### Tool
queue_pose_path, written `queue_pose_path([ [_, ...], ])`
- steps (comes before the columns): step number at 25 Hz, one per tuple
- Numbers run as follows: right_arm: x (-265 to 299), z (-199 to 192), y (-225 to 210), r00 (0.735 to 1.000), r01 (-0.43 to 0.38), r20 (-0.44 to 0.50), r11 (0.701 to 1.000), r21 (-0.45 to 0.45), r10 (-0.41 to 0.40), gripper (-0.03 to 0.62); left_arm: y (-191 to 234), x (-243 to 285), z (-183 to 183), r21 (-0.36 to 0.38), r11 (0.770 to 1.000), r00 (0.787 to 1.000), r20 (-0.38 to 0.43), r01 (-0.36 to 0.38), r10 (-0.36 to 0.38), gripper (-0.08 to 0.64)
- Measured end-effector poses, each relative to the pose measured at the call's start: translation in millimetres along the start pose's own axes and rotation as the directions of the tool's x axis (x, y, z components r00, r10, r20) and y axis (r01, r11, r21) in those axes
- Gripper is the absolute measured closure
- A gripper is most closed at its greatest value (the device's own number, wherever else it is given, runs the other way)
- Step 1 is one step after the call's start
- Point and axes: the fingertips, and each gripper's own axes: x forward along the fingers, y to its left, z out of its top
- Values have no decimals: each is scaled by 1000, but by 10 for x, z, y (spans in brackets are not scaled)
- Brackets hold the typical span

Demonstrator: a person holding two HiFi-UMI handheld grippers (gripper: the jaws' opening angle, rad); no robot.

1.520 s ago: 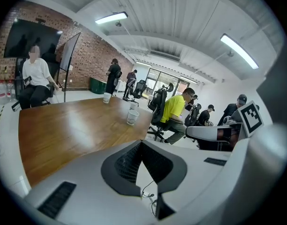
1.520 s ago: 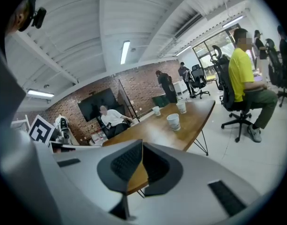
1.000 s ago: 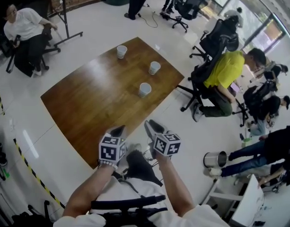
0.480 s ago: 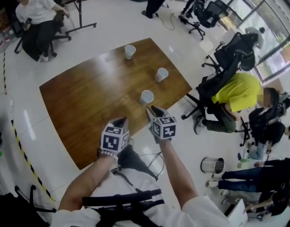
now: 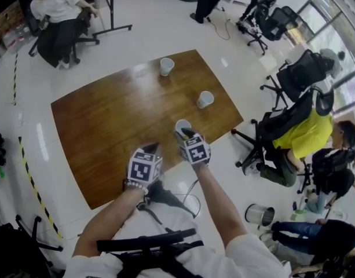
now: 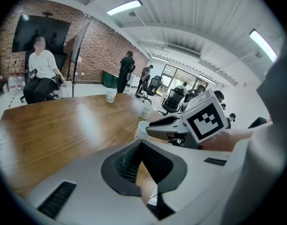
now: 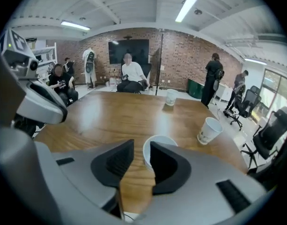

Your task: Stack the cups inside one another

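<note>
Three white paper cups stand upright on the brown wooden table (image 5: 102, 126): a far cup (image 5: 166, 66), a middle cup (image 5: 205, 99) and a near cup (image 5: 180, 124). My right gripper (image 5: 182, 134) is open at the near cup. In the right gripper view (image 7: 140, 145) that cup (image 7: 147, 152) stands just past the fingertips, partly behind the right jaw, with nothing pressed on it. My left gripper (image 5: 152, 148) hovers over the table's near edge, left of the right one. In the left gripper view (image 6: 141, 142) its tips meet with nothing between them, and the near cup (image 6: 141, 129) shows beyond them.
Office chairs and a person in a yellow shirt (image 5: 307, 135) crowd the table's right side. A person in white (image 5: 55, 7) sits beyond the far left corner. A metal bin (image 5: 258, 214) stands on the floor at the right. Striped tape (image 5: 28, 172) runs along the left floor.
Both grippers have moved forward from in front of the table to over its near edge. The right one has rolled and come down to the near cup.
</note>
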Motion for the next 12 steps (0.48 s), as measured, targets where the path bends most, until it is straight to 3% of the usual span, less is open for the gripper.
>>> queue_pose_path([
  [12, 307, -31, 31, 994, -73, -84, 991, -111, 64, 502, 66, 204, 55, -25, 999, 999, -22, -30, 29, 560],
])
